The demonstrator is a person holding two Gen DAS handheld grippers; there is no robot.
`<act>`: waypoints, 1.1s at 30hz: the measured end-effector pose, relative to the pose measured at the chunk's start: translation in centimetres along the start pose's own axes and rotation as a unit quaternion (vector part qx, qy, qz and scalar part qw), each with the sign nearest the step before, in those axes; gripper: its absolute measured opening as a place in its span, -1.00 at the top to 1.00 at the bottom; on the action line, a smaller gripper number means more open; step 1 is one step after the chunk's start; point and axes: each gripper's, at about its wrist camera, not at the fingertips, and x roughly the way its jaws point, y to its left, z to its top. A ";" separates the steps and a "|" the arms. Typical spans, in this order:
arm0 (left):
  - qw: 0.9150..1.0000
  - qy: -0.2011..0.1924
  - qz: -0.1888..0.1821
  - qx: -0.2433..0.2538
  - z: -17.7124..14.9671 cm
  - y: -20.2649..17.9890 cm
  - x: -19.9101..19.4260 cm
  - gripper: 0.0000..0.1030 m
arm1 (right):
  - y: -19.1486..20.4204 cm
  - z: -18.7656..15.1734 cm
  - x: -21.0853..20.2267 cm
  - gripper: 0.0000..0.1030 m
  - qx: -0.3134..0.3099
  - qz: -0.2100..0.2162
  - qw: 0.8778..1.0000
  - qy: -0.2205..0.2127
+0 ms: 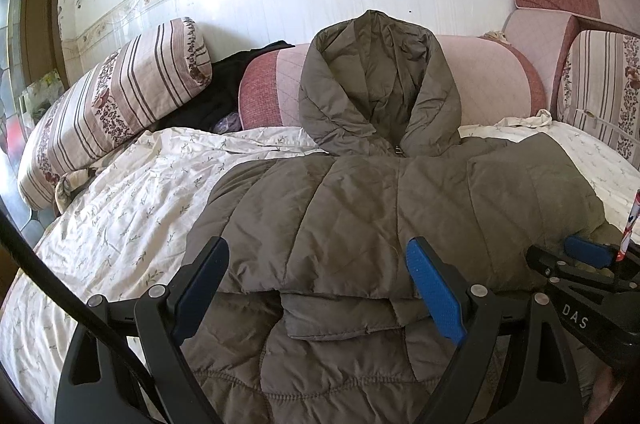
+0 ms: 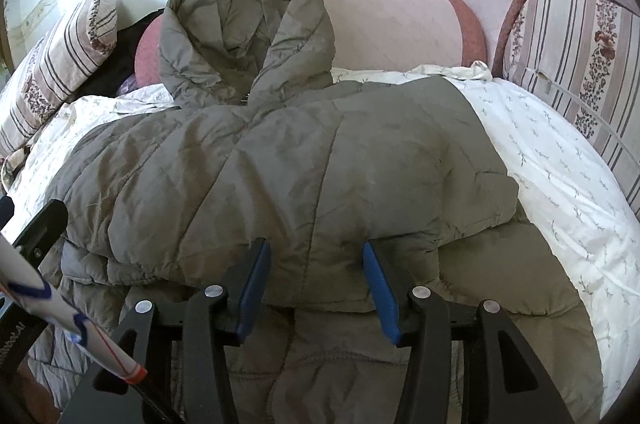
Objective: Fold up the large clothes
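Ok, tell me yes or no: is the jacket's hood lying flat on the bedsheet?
No: the hood of the olive quilted jacket stands propped up against the pink bolster cushion, not flat on the sheet.

Quilted cloth lying on crumpled cotton

The olive jacket [image 2: 304, 160] is showing matt, stitched, puffy fabric ahead of the right gripper [image 2: 316, 270], whose ribbed blue rubbery pads [image 2: 380, 288] are sitting on matt black plastic; the bedsheet [image 2: 560, 160] is looking wrinkled.

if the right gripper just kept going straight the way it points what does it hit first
Most likely the olive-green quilted hooded jacket: the right gripper points down at its folded edge, open jaws straddling it. Depth is hard to judge, so contact may be close.
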 end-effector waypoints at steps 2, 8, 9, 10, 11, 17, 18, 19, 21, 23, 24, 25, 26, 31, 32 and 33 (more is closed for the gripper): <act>1.000 0.000 0.001 0.000 0.0 0.0 0.0 -0.74 | 0.0 0.0 0.1 -0.05 0.000 -0.001 1.000 0.002; 1.000 0.000 0.000 0.000 0.0 0.0 0.0 -0.74 | 0.0 -0.1 0.1 -0.06 -0.001 -0.002 1.000 0.004; 1.000 0.000 0.000 0.000 0.0 0.0 0.0 -0.74 | 0.0 -0.1 0.1 -0.06 -0.001 -0.002 1.000 0.003; 1.000 -0.001 0.000 -0.001 0.0 0.0 0.0 -0.74 | 0.0 -0.1 0.1 -0.06 0.000 -0.002 1.000 0.001; 1.000 -0.001 0.000 -0.002 0.1 0.0 0.0 -0.74 | 0.0 -0.1 0.0 -0.06 -0.001 -0.001 1.000 0.000; 1.000 -0.015 0.012 -0.015 0.7 0.7 -0.6 -0.74 | 0.1 -0.1 0.0 -0.06 -0.003 -0.001 1.000 0.001; 1.000 -0.018 0.014 -0.019 0.8 1.0 -0.7 -0.74 | 0.1 -0.1 0.0 -0.06 -0.003 -0.001 1.000 0.001; 0.999 -0.021 0.016 -0.025 1.0 1.4 -0.8 -0.74 | 0.2 -0.2 0.0 -0.06 -0.003 -0.001 1.000 0.001; 0.999 -0.023 0.022 -0.043 1.4 2.4 -1.0 -0.74 | 0.2 -0.2 0.0 -0.06 -0.003 -0.002 1.000 0.000; 0.997 -0.025 0.030 -0.066 1.7 3.6 -1.2 -0.74 | 0.2 -0.2 0.0 -0.06 -0.004 -0.001 1.000 0.001; 0.996 -0.025 0.036 -0.075 1.8 4.2 -1.2 -0.74 | 0.2 -0.2 0.0 -0.06 -0.003 -0.002 1.000 0.001; 0.995 -0.027 0.045 -0.085 2.0 4.9 -1.2 -0.74 | 0.2 -0.2 0.0 -0.06 -0.003 -0.002 1.000 0.001; 0.994 -0.030 0.055 -0.093 2.1 5.6 -1.2 -0.74 | 0.2 -0.2 0.0 -0.06 -0.003 -0.002 1.000 0.001; 0.982 -0.035 0.109 -0.151 2.4 9.4 -1.3 -0.74 | 0.2 -0.2 0.0 -0.06 -0.004 -0.002 1.000 0.001; 0.980 -0.037 0.120 -0.155 2.4 9.8 -1.4 -0.74 | 0.2 -0.2 0.0 -0.06 -0.004 -0.002 1.000 0.001; 0.978 -0.039 0.130 -0.157 2.4 10.2 -1.4 -0.74 | 0.2 -0.2 0.0 -0.06 -0.004 -0.003 1.000 0.001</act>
